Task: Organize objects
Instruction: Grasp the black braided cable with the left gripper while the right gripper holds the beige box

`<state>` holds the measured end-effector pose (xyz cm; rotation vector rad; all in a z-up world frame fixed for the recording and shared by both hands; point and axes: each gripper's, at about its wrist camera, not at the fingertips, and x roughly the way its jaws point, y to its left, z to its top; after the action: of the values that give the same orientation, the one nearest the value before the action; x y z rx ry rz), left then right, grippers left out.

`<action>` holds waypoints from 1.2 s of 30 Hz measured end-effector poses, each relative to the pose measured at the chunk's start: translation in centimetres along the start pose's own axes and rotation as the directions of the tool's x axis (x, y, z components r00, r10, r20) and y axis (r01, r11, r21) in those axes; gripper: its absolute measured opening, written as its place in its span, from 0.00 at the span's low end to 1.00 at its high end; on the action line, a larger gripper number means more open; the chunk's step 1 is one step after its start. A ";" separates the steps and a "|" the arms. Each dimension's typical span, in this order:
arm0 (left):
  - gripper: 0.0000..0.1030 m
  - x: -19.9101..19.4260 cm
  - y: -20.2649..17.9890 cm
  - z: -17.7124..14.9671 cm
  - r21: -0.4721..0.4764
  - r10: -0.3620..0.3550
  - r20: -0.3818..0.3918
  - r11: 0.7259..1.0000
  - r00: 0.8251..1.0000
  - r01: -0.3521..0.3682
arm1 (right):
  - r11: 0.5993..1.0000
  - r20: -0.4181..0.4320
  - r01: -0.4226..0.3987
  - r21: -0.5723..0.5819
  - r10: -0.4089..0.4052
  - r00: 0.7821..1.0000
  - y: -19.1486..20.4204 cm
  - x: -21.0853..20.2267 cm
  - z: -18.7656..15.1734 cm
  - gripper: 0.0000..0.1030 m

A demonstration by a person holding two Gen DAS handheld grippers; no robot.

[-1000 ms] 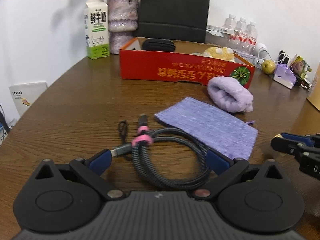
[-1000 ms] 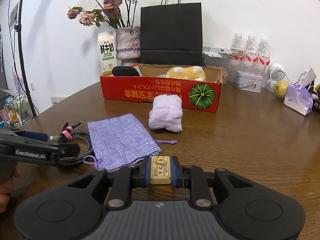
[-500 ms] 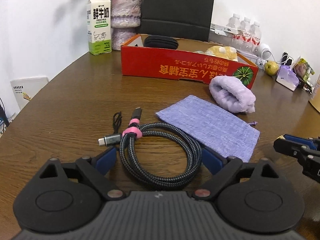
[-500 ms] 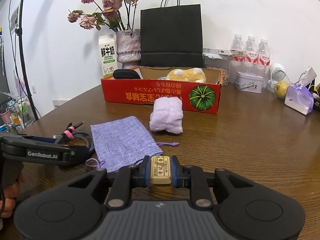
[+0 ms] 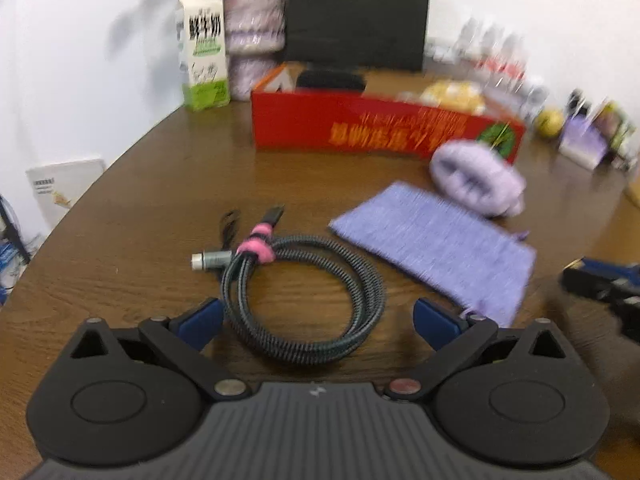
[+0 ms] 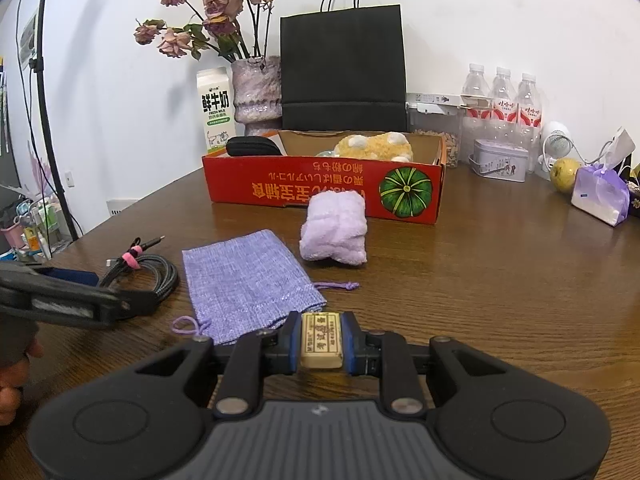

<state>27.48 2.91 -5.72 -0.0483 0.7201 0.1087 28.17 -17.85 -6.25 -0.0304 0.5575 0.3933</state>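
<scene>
On wood-grain table (image 5: 140,208), braided coiled cable (image 5: 304,296)

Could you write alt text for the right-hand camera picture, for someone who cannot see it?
Black tongs grip a small cream bar above a wooden table. Beyond lie a purple pouch, a rolled lilac towel and a red box.

- Brown wooden tabletop (image 6: 500,280) fills the lower frame.
- Coiled cable (image 6: 148,272) lies at left.
- Lilac drawstring pouch (image 6: 248,280) lies flat at centre, just beside it.
- Rolled purple towel (image 6: 334,232) touches the red cardboard box (image 6: 320,192) behind.
- Milk carton (image 6: 216,110) and vase (image 6: 256,92) stand upper left.
</scene>
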 end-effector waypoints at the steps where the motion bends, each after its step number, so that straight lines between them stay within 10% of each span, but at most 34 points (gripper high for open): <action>1: 1.00 0.1 -0.4 0.0 0.015 0.019 0.011 1.000 1.000 -0.019 | 1.000 0.000 0.000 0.000 0.000 1.000 0.0 0.0 0.0 0.19; 36: 0.82 -3.6 -0.2 -1.4 -0.040 0.132 0.220 0.991 0.967 -0.126 | 0.999 0.084 0.029 -0.028 -0.026 0.996 0.5 -1.2 -0.2 0.19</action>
<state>23.88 2.29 -4.44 -0.0130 0.4977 0.2442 26.90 -17.82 -5.76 -0.0496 0.4687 0.3745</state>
